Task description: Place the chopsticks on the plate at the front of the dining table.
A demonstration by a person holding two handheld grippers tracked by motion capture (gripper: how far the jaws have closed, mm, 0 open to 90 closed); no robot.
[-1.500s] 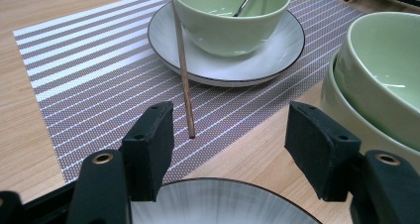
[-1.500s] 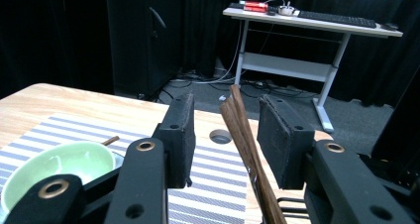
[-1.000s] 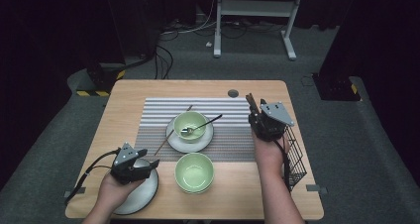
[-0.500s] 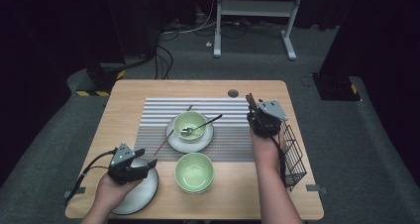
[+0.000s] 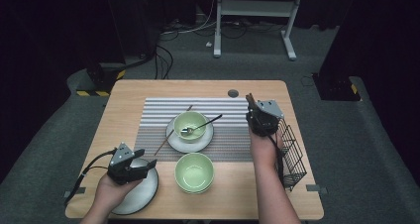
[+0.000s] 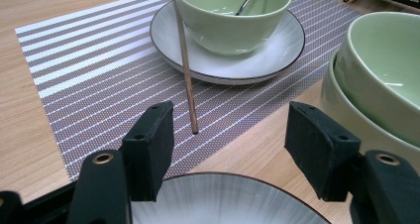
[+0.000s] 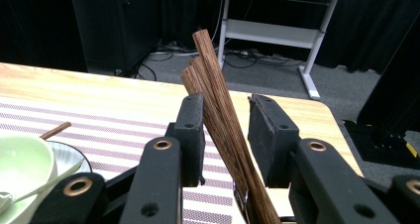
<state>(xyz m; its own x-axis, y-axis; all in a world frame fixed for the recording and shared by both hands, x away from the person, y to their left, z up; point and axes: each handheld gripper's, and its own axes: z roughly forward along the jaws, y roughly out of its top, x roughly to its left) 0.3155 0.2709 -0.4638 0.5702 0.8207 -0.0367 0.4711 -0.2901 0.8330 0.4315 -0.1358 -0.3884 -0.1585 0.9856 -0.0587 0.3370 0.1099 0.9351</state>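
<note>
Table (image 5: 129,92), striped mat (image 5: 153,110) and wire basket (image 5: 293,154) at the right edge set the workspace. Looks like tidying: bundling chopsticks for the basket.

Right gripper (image 7: 225,102) clenched on chopstick bundle (image 7: 213,80), held above the table's right side, just beside the basket, tips slanting up and away. Left gripper (image 6: 228,130) released, jaws wide, hovering over the grey plate (image 6: 223,199) at the near left corner, nothing between the pads.

To do the step well:
- Squeeze firm enough that no stick slides out of the bundle.
- Line the bundle up over a basket opening before lowering; avoid snagging the wires.
- Lower the ends in first, let go only once seated.
- Leave left gripper parked clear of stacked bowls (image 5: 194,172).

Loose chopstick (image 6: 185,65) leans on the saucer under the green bowl (image 5: 190,125), with a spoon (image 5: 205,124) inside; probably next pickup.

Hard to read:
- Lower end of bundle hidden behind the jaws.
- Stick count in the bundle unclear.
- Basket interior and compartments too dark and small to make out.
- Contact at the far pad hard to confirm.
</note>
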